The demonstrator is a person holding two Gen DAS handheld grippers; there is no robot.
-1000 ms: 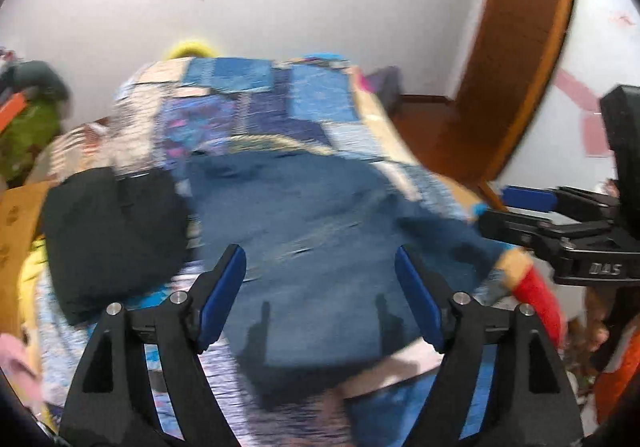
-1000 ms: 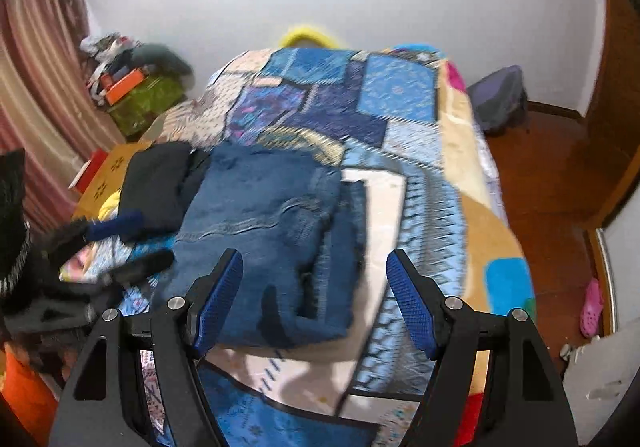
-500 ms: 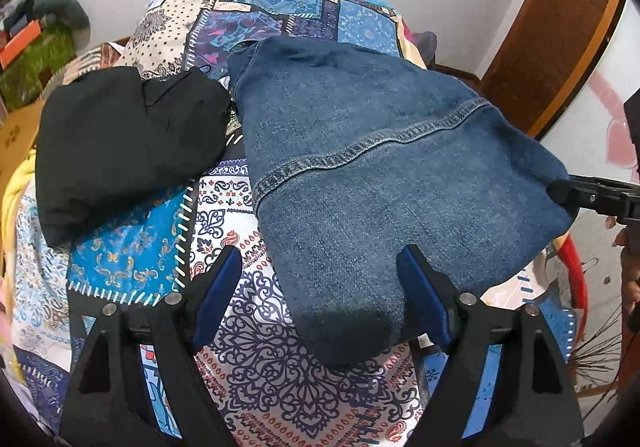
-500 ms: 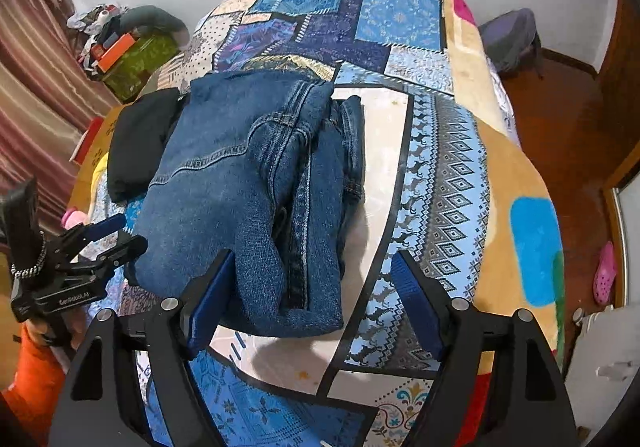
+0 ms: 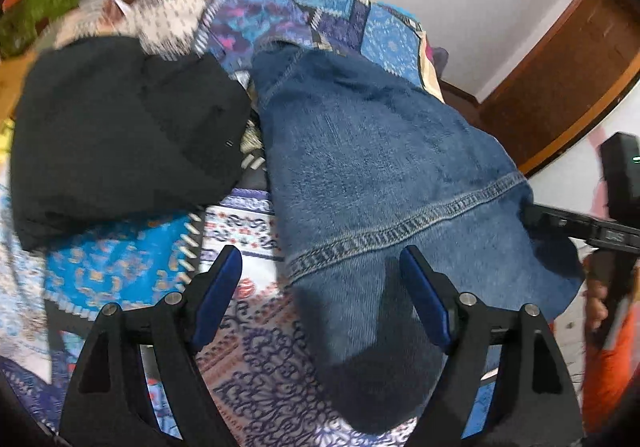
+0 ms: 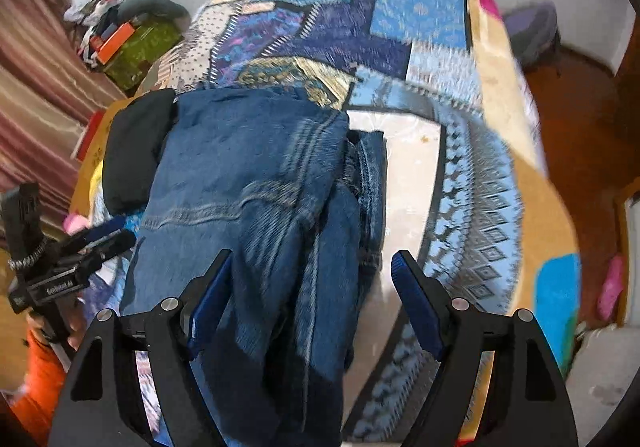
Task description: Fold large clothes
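Observation:
Folded blue jeans (image 5: 380,175) lie on the patterned bedspread (image 5: 256,331); they also show in the right wrist view (image 6: 256,199). My left gripper (image 5: 320,287) is open, hovering over the near left edge of the jeans. My right gripper (image 6: 310,291) is open, its blue pads either side of the jeans' near end, close above the denim. The right gripper also shows in the left wrist view (image 5: 576,223) at the jeans' right edge; the left gripper shows in the right wrist view (image 6: 104,237) at their left edge.
A folded black garment (image 5: 120,135) lies left of the jeans, also in the right wrist view (image 6: 132,155). A green box with clutter (image 6: 136,43) stands by the curtain. A wooden door frame (image 5: 560,87) and floor (image 6: 572,127) lie to the right of the bed.
Both grippers have dropped lower and moved closer to the jeans' near end. The jeans look larger in both views. Neither gripper has closed.

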